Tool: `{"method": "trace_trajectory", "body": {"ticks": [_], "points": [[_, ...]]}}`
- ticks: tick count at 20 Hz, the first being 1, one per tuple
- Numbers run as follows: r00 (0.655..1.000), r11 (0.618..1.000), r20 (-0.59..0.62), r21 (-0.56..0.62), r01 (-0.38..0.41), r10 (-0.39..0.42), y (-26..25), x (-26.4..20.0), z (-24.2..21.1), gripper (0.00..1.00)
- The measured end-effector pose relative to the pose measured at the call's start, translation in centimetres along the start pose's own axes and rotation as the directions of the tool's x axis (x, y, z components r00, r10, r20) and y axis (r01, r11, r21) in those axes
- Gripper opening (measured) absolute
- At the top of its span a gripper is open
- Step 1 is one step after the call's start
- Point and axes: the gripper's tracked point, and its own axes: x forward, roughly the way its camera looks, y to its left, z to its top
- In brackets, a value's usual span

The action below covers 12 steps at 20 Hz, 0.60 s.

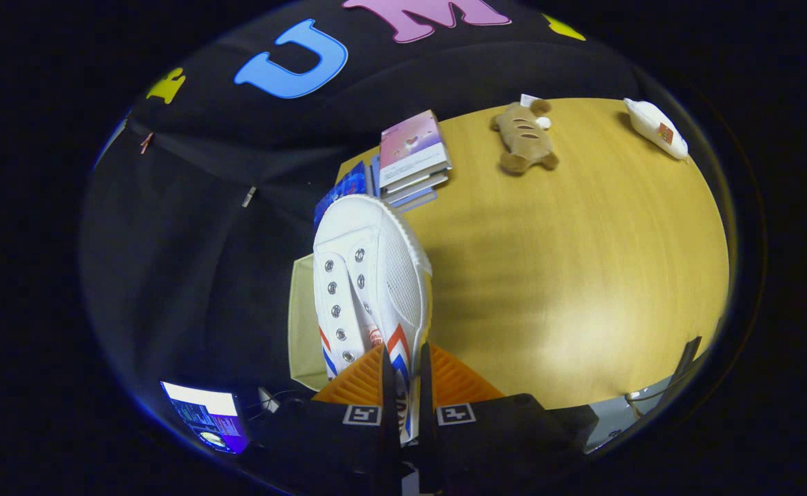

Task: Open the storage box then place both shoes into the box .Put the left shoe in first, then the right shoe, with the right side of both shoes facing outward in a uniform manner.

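Shoe [369, 275]: 1 white canvas sneaker with metal eyelets, no laces, and red and blue stripes on its side, held up above the table with its toe pointing away from the gripper [403, 386]. The 2 fingers [388, 386] are drawn close together and press on the side wall of the shoe near its heel end, 1 finger on each face of the canvas, so the jaws are clamped on the shoe. The shoe hangs partly over the edge of the wooden table [582, 275] and partly over a pale cream box [304, 324], whose flat side shows just behind and below the shoe, at the table's near corner. Whether the box is open cannot be told.

Beyond the toe lies a stack of books [414, 158], the top 1 with a pink and purple cover; a blue book [345, 189] leans just beside the stack. Farther along the table rests a brown plush toy [524, 138] shaped like a loaf of bread, and well apart from it, near the far corner, a white packet [655, 127] with a small red mark. Below the box, off the table, a lit screen [207, 413] glows.
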Motion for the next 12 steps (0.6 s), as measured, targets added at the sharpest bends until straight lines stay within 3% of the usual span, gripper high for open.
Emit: {"method": "trace_trajectory", "body": {"ticks": [5, 12], "points": [[0.998, 0.999, -0.043, -0.008, 0.044, -0.044, 4.8, 4.3, -1.1, 0.14], [0.983, 0.990, -0.119, -0.044, 0.133, -0.138, 6.9, 10.5, -3.1, 0.14]]}}
